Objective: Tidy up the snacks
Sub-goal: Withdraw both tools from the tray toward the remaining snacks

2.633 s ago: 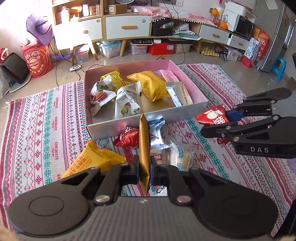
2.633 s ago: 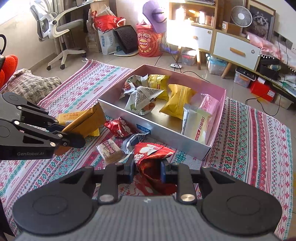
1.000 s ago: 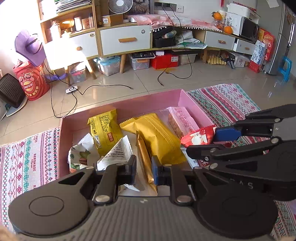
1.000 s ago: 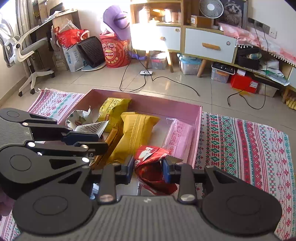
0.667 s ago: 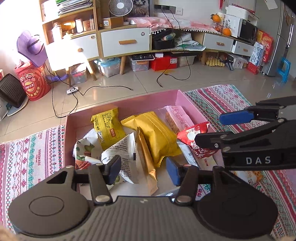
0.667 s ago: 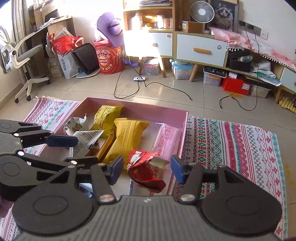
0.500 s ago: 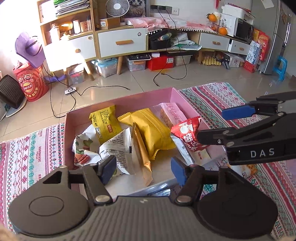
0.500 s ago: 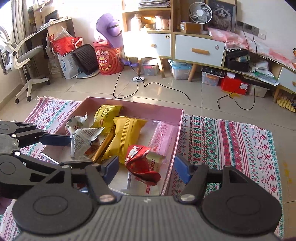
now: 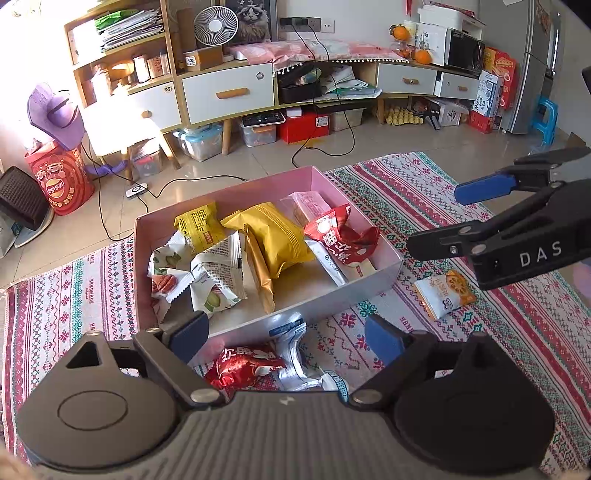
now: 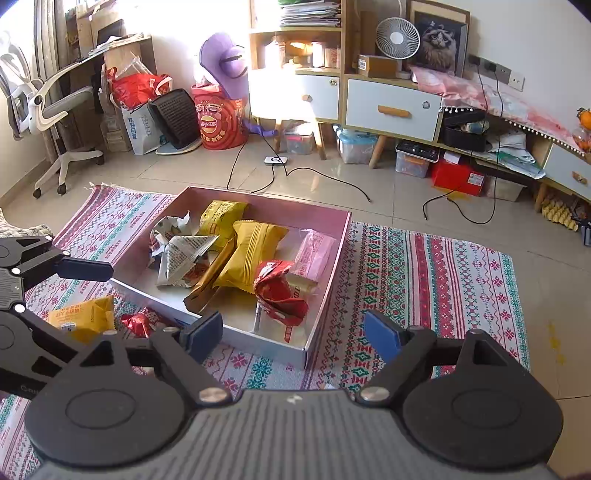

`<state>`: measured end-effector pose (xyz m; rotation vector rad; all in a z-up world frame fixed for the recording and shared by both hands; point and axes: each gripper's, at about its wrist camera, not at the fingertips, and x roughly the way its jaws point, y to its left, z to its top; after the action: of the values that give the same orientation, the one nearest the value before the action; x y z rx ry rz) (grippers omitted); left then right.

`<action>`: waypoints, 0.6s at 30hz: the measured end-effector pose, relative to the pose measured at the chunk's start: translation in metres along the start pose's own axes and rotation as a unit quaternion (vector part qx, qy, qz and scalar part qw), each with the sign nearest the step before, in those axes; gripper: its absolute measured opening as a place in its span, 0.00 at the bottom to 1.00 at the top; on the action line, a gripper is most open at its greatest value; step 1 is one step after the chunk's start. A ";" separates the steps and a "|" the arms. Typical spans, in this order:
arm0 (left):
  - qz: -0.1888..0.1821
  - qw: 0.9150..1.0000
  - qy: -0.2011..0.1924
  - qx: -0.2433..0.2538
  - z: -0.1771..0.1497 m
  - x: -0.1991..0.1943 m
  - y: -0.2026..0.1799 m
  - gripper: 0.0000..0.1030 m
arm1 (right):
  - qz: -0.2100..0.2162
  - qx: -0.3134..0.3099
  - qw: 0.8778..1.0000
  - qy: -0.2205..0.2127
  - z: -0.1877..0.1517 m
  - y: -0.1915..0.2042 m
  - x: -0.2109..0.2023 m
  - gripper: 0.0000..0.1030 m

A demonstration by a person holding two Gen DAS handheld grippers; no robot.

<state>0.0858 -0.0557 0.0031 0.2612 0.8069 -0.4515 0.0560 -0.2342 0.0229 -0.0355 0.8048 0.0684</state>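
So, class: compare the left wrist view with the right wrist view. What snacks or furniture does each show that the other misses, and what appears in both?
Only the left wrist view shows the white-and-orange packet on the rug, the silver packet by the box's near wall, and the microwave.

Only the right wrist view shows the office chair and the yellow packet lying outside the box.

Both show the pink box of snacks, the desk fan, and both hand-held grippers with jaws opening, empty.

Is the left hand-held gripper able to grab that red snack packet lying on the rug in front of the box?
Probably yes. The red snack packet lies uncovered just below the left hand-held gripper, whose jaws are opening, empty.
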 end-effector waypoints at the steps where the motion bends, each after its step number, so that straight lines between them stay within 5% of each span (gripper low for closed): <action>1: 0.002 1.000 -0.003 0.001 -0.003 -0.004 -0.001 0.95 | -0.001 -0.001 1.000 -0.001 -0.003 0.001 -0.003 0.84; 18: 0.033 0.998 0.020 -0.050 -0.066 -0.024 0.000 1.00 | 0.006 -0.033 0.999 0.024 -0.055 0.008 -0.018 0.98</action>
<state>0.0298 -0.0226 -0.0232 0.2037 0.8555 -0.3434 0.0036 -0.2298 -0.0019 -0.0953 0.8500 0.1066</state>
